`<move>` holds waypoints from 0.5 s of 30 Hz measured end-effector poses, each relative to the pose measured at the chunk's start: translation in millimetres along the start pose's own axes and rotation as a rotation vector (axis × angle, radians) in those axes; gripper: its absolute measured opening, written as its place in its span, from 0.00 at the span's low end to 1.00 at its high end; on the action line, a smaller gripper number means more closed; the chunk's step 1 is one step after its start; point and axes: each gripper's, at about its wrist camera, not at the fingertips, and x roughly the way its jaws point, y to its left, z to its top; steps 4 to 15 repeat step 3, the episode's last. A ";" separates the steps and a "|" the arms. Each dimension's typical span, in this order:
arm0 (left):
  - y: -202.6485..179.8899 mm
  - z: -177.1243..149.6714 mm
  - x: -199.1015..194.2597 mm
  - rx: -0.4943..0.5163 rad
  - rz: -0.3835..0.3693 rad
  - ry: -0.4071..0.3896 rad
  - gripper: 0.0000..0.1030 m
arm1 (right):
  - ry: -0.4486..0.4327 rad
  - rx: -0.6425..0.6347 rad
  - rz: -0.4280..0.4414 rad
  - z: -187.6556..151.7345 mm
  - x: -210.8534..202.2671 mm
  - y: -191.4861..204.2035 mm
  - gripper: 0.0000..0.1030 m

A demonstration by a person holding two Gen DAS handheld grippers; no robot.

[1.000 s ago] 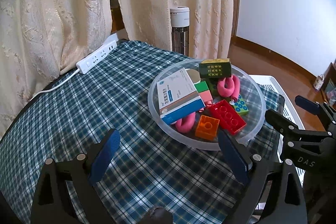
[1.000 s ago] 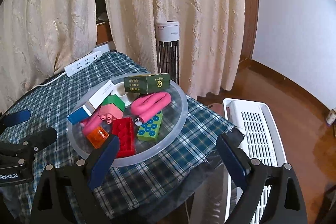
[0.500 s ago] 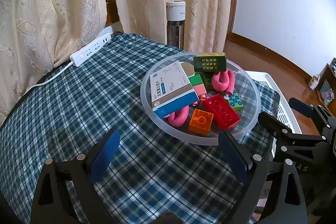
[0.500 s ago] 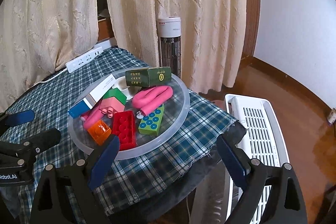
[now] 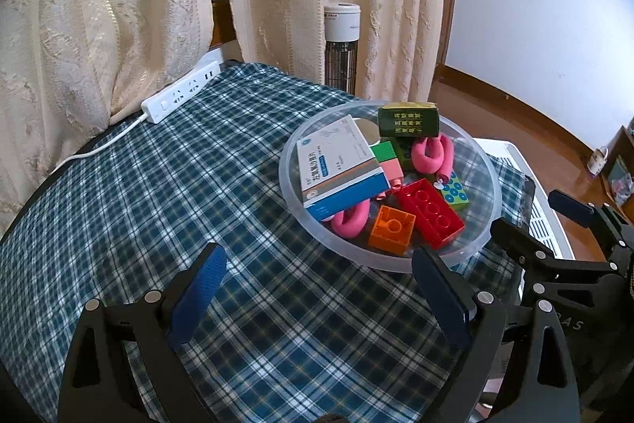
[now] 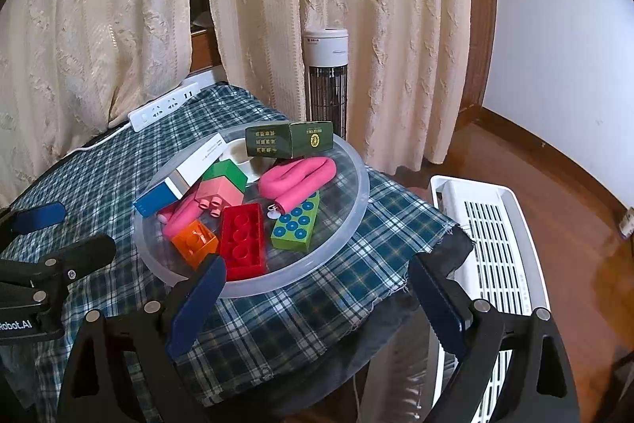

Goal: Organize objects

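The clear bowl point(image 5: 485, 161) of toy bricks and boxes sits on the plaid tablecloth point(image 5: 158, 193) near its edge. Only the right wrist view shows the white rack point(image 6: 491, 236) fully. Left gripper point(image 5: 323, 288) and right gripper point(image 6: 317, 298) hover level before the bowl, fingers spread wide, empty.

Table point(image 5: 138, 209) in front of me is covered with a blue-green plaid cloth point(image 6: 329, 308), frayed at its near right edge. Directly on it: a clear round plastic bowl point(image 5: 485, 224) near the right edge, and a white power strip point(image 5: 180, 92) at the back left by the curtains, well apart.
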 end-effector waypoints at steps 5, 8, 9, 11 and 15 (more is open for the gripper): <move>4.0 -1.1 -1.0 -0.002 0.014 0.000 0.93 | 0.000 -0.006 0.005 -0.1 -0.8 3.9 0.93; 4.0 -1.1 -1.0 -0.002 0.014 0.000 0.93 | 0.000 -0.006 0.005 -0.1 -0.8 3.9 0.93; 4.0 -1.1 -1.0 -0.002 0.014 0.000 0.93 | 0.000 -0.006 0.005 -0.1 -0.8 3.9 0.93; 4.0 -1.1 -1.0 -0.002 0.014 0.000 0.93 | 0.000 -0.006 0.005 -0.1 -0.8 3.9 0.93; 4.0 -1.1 -1.0 -0.002 0.014 0.000 0.93 | 0.000 -0.006 0.005 -0.1 -0.8 3.9 0.93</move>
